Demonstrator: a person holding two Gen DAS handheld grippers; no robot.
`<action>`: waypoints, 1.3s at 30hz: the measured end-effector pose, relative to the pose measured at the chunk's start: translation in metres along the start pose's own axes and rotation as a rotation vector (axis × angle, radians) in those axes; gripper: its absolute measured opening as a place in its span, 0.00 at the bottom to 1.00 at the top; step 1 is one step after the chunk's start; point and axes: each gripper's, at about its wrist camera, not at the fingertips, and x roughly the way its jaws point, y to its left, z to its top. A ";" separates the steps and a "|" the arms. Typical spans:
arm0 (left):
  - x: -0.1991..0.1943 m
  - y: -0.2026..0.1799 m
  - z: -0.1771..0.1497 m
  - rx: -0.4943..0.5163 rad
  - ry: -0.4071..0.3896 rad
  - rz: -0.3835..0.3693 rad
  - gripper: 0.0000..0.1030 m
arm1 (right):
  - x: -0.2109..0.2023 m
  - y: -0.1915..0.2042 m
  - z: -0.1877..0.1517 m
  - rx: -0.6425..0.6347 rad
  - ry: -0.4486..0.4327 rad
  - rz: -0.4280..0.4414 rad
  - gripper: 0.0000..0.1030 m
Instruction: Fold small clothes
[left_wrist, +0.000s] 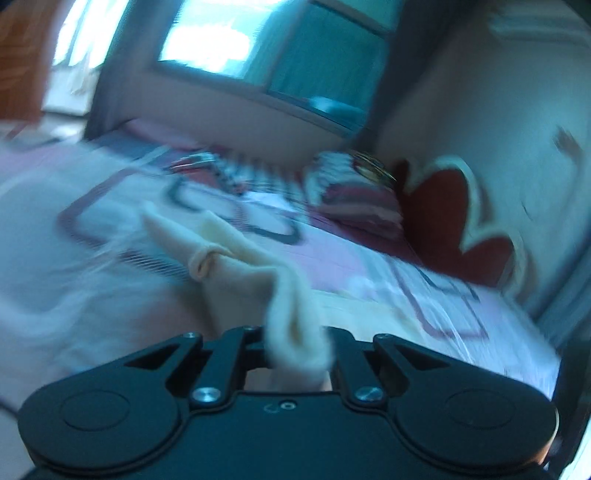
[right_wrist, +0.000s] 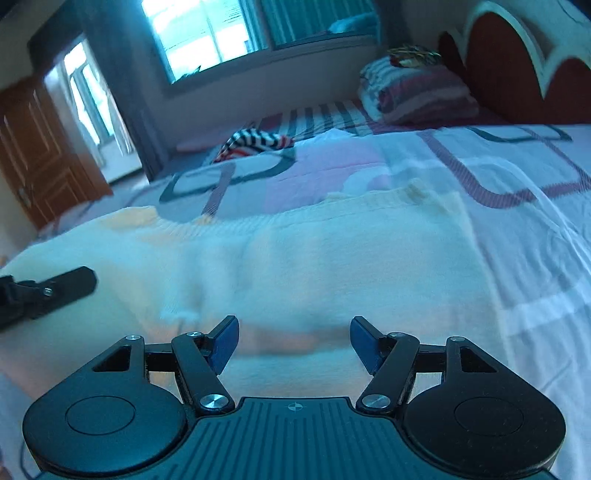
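Note:
A cream knitted garment (right_wrist: 314, 258) lies spread on the patterned bedsheet (right_wrist: 517, 206). In the left wrist view, my left gripper (left_wrist: 295, 332) is shut on a bunched edge of that garment (left_wrist: 236, 258), which hangs lifted off the bed in folds. The picture there is blurred. My right gripper (right_wrist: 293, 332) is open just above the near edge of the garment, its blue pads (right_wrist: 225, 343) apart with nothing pinched between them. A black finger of the left gripper (right_wrist: 74, 284) shows at the left in the right wrist view, over the garment.
A striped black, white and red garment (right_wrist: 255, 142) lies farther up the bed. Folded striped bedding (right_wrist: 417, 92) is stacked against the red headboard (right_wrist: 498, 74). A wooden door (right_wrist: 37, 155) and a window (right_wrist: 207, 37) stand beyond the bed.

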 end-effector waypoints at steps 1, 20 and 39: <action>0.006 -0.015 -0.003 0.034 0.014 -0.016 0.06 | -0.006 -0.012 0.004 0.021 -0.004 0.004 0.64; 0.010 -0.103 -0.080 0.372 0.211 -0.103 0.72 | -0.059 -0.112 0.025 0.223 -0.009 0.158 0.64; 0.000 -0.018 -0.041 0.121 0.139 0.105 0.72 | -0.002 -0.096 0.033 0.265 0.055 0.175 0.43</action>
